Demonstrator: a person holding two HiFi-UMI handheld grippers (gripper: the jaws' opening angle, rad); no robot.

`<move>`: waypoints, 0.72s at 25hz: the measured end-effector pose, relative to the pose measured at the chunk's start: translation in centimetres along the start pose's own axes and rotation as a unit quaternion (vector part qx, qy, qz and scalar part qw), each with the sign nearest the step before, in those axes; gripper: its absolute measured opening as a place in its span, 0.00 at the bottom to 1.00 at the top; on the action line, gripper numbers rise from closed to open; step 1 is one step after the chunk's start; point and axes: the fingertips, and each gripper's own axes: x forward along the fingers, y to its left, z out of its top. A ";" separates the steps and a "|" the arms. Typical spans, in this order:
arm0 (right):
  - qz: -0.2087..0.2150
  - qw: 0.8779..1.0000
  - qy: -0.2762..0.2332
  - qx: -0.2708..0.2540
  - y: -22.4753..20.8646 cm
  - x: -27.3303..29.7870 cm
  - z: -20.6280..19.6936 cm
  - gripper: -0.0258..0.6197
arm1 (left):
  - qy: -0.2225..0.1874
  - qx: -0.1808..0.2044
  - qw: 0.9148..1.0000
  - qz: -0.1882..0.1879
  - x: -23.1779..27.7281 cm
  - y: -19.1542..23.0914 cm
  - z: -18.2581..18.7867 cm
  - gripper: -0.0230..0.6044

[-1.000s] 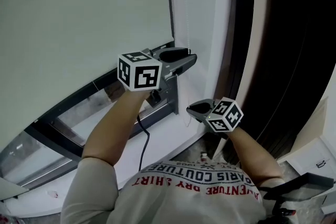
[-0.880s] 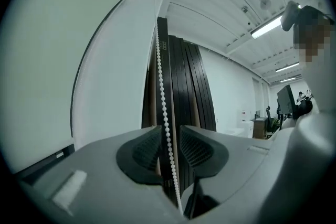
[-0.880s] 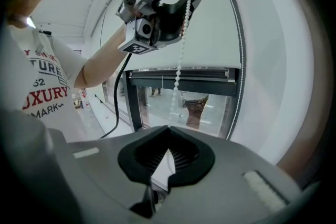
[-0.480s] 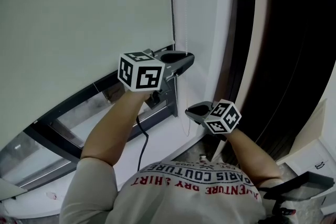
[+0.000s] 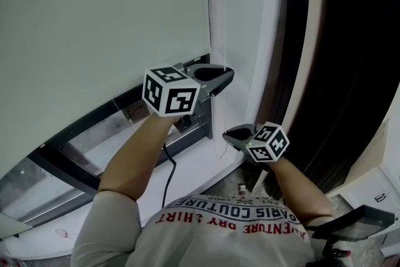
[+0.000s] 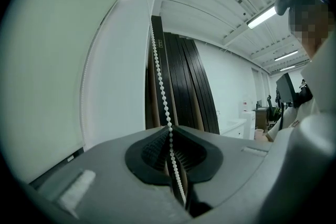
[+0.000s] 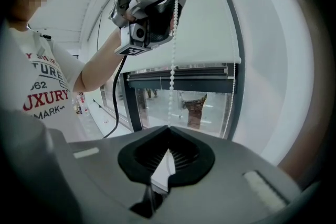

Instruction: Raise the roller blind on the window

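both grippers clamped on the bead chain beside the lowered blind

the left gripper [image 5: 229, 77], held higher, has just closed its jaws, and the bead chain [image 6: 160, 89] is now pinched between its pads. the right gripper [image 5: 227, 132], lower down, has its jaws together on the same chain, which runs straight between the two. the roller blind [image 5: 94, 28] covers most of the window, with its bottom bar [image 7: 184, 68] above a strip of bare glass [image 7: 157, 102].

Left gripper [image 5: 220, 77], held level on a raised forearm, sits at 12 o'clock of the right gripper [image 5: 234, 133]; its jaws have just been closing on the bead chain [image 6: 161, 93]. Right jaws, tilted downward, are closed on it too
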 end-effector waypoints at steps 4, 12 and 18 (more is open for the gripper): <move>0.008 1.000 0.010 0.022 0.4 0.5 -2.1 0.05 | 0.012 -0.002 1.000 0.004 0.4 -0.2 -2.2 0.06; 0.015 0.996 0.038 0.082 0.7 1.8 -8.3 0.05 | 0.023 -0.056 0.998 -0.001 1.3 -0.5 -8.6 0.06; 0.016 0.991 0.069 0.118 0.8 3.7 -13.1 0.05 | 0.055 -0.057 0.997 0.011 2.1 -0.8 -13.9 0.06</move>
